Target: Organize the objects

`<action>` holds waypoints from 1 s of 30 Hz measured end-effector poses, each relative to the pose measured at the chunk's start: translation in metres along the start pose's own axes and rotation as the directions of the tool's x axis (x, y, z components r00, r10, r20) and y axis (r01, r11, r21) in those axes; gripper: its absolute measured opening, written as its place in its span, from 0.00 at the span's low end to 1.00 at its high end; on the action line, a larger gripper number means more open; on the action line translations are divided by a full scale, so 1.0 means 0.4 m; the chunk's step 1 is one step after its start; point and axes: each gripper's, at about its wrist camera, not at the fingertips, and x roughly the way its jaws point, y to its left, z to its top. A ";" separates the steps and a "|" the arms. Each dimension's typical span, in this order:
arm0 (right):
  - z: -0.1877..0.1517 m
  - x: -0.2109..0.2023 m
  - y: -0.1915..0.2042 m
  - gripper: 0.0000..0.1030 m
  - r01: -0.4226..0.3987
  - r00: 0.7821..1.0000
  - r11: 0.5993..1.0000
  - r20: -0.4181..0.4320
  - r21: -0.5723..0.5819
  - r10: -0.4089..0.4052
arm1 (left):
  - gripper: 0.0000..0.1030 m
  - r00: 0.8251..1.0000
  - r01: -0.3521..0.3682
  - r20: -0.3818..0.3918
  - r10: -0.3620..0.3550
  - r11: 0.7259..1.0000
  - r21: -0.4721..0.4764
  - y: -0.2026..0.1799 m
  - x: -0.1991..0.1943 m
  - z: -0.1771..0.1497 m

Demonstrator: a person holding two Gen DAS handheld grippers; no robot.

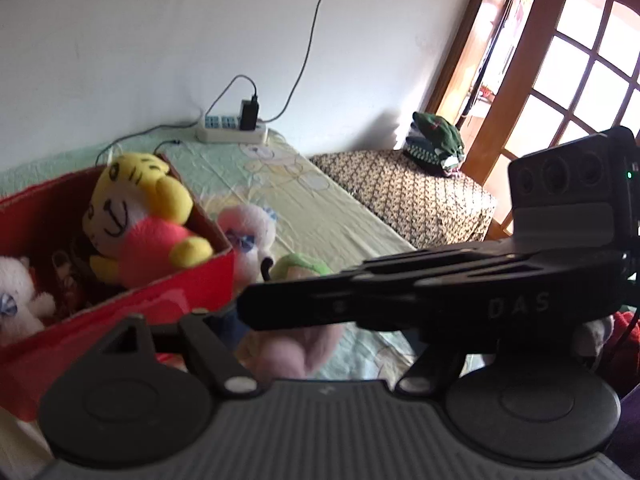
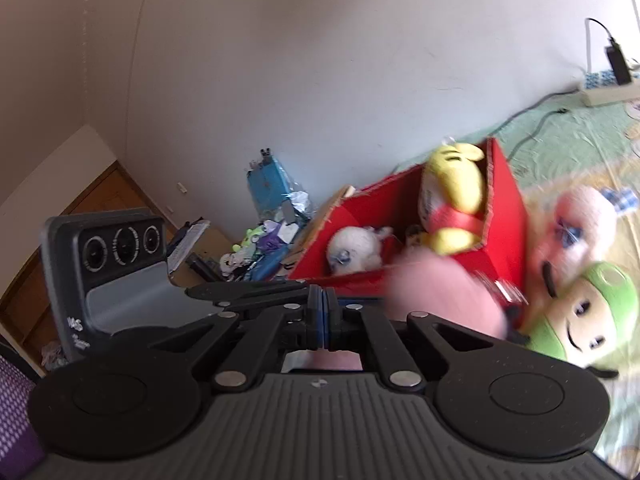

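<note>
A red cardboard box stands on the bed. In it are a yellow tiger plush and a white plush. A blurred pink plush hangs just in front of the box, between the jaws of my left gripper, which grips it. The left fingertips are hidden behind my right gripper, which crosses in front with its blue pads shut together. I see nothing clearly between those pads. A pale pink plush with blue bows and a green-capped plush lie beside the box.
A power strip with a charger and cables lies on the green sheet by the wall. Past the bed's end is a patterned cover with green folded clothes, then a wooden glazed door. Clutter fills the floor corner.
</note>
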 end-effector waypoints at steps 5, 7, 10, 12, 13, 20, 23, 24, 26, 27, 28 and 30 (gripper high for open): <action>0.040 0.050 0.017 0.01 -0.009 1.000 0.999 0.013 -0.036 0.009 | 0.74 0.999 -0.044 0.008 0.044 0.999 -0.032 0.053 -0.015 -0.008; 0.042 0.048 -0.003 0.02 -0.002 1.000 1.000 0.005 0.004 0.002 | 0.76 0.998 -0.065 -0.015 0.065 0.996 -0.053 0.083 -0.018 -0.040; 0.026 0.035 -0.042 0.23 0.085 0.995 0.995 -0.055 0.050 -0.082 | 0.77 0.993 -0.074 -0.096 0.063 0.991 -0.113 0.138 0.004 -0.098; 0.005 0.023 -0.080 0.28 0.170 0.980 0.981 -0.115 0.088 -0.159 | 0.77 0.989 -0.066 -0.140 0.045 0.986 -0.154 0.168 0.023 -0.133; -0.008 0.012 -0.101 0.28 0.202 0.972 0.972 -0.145 0.116 -0.185 | 0.77 0.987 -0.058 -0.158 0.031 0.984 -0.167 0.178 0.034 -0.148; -0.103 -0.085 -0.199 0.29 0.327 0.913 0.903 -0.341 0.278 -0.226 | 0.77 0.960 0.095 -0.249 -0.130 0.984 -0.150 0.183 0.118 -0.176; -0.152 -0.097 -0.212 0.29 0.363 0.883 0.876 -0.418 0.316 -0.215 | 0.79 0.932 0.173 -0.310 -0.191 0.981 -0.083 0.169 0.158 -0.181; -0.170 -0.092 -0.214 0.29 0.383 0.872 0.866 -0.435 0.321 -0.224 | 0.79 0.921 0.192 -0.332 -0.202 0.979 -0.063 0.167 0.174 -0.184; -0.202 -0.080 -0.216 0.29 0.409 0.861 0.849 -0.450 0.334 -0.238 | 0.79 0.904 0.206 -0.377 -0.203 0.978 -0.033 0.167 0.206 -0.189; -0.219 -0.072 -0.219 0.29 0.422 0.859 0.836 -0.450 0.352 -0.244 | 0.79 0.895 0.213 -0.395 -0.205 0.977 -0.025 0.168 0.222 -0.194; -0.234 -0.065 -0.223 0.29 0.427 0.861 0.823 -0.448 0.375 -0.242 | 0.79 0.887 0.224 -0.409 -0.214 0.974 -0.023 0.170 0.235 -0.198; -0.258 -0.058 -0.226 0.32 0.425 0.870 0.801 -0.434 0.421 -0.234 | 0.79 0.872 0.240 -0.435 -0.226 0.971 -0.024 0.175 0.260 -0.205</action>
